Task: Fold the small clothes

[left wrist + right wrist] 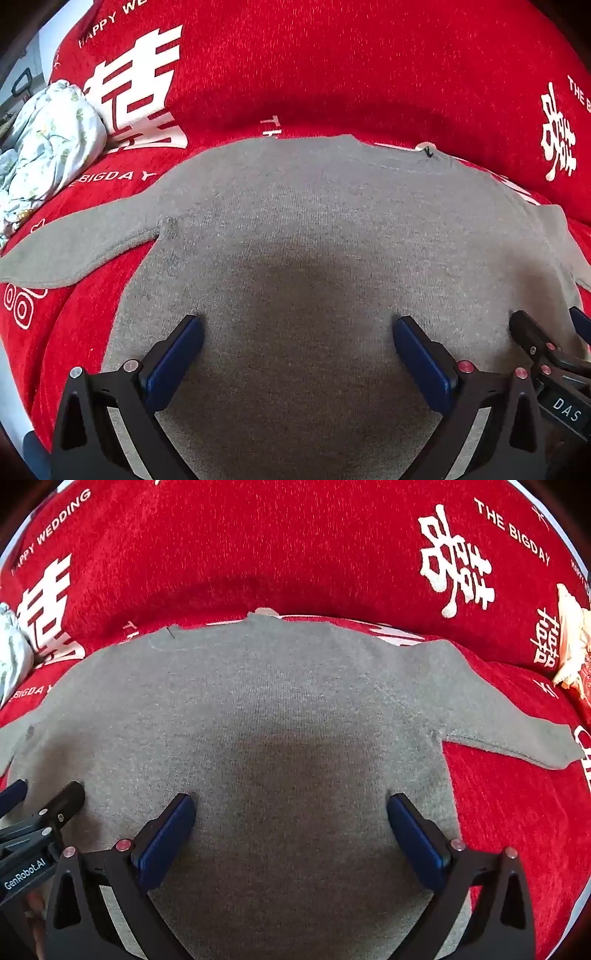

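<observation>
- I see the grey sweater as a matt knit cloth, fine-ribbed and slightly fuzzy.
- Under it, the red cover looks like a plush, chenille-like cloth with a faint sheen and flat white printed lettering.
- The floral bundle looks like thin, smooth, crumpled cotton-like cloth.
- On my left gripper, the frame reads as hard matt black plastic or metal; I cannot tell which.
- Its fingers carry dark blue, matt, rubbery-looking pads.
- My right gripper has the same finish, with small shiny pink and silver metal pins.
</observation>
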### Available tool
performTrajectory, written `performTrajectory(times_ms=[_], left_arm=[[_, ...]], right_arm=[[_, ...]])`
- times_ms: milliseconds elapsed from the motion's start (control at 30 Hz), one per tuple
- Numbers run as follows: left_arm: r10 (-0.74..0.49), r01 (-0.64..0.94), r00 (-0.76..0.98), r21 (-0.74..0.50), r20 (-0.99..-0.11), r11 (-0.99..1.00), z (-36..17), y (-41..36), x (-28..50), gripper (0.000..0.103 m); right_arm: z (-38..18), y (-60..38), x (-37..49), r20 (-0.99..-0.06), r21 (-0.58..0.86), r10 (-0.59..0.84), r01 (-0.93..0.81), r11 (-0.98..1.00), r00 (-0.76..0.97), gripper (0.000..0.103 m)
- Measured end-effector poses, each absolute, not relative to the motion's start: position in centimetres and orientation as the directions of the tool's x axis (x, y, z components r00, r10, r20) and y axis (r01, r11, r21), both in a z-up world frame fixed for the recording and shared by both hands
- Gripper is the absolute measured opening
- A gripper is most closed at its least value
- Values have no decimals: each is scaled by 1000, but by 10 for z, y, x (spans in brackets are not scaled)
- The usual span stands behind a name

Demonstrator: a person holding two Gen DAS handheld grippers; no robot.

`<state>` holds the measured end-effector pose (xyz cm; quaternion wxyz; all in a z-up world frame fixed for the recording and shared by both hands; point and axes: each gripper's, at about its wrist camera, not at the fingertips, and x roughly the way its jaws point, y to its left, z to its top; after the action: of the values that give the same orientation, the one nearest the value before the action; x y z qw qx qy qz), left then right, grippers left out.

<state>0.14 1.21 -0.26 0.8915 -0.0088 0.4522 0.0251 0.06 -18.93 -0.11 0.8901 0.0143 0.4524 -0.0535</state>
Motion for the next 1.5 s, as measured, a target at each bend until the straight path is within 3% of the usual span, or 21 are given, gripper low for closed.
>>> performTrajectory(times_ms=[800, 1100, 1267, 1500], left_arm=[[61, -82, 596, 15, -801, 997, 2, 9, 1, 103], [28, -66, 408, 1, -913, 998, 4, 13, 27, 103], [-9, -31, 268, -18, -963, 999, 4, 17, 43, 103], [-1, -60, 295, -20, -955, 998, 21, 23, 34, 103]], right_arm=[[-5, -188, -1, -806, -27, -87, 112, 993, 586, 103], [-1, -179, 7, -853, -91, -138, 117, 989, 504, 103], [8, -172, 16, -906, -55, -75, 59, 997, 417, 103], [27, -156, 5, -884, -57, -60, 21, 998, 464, 103]])
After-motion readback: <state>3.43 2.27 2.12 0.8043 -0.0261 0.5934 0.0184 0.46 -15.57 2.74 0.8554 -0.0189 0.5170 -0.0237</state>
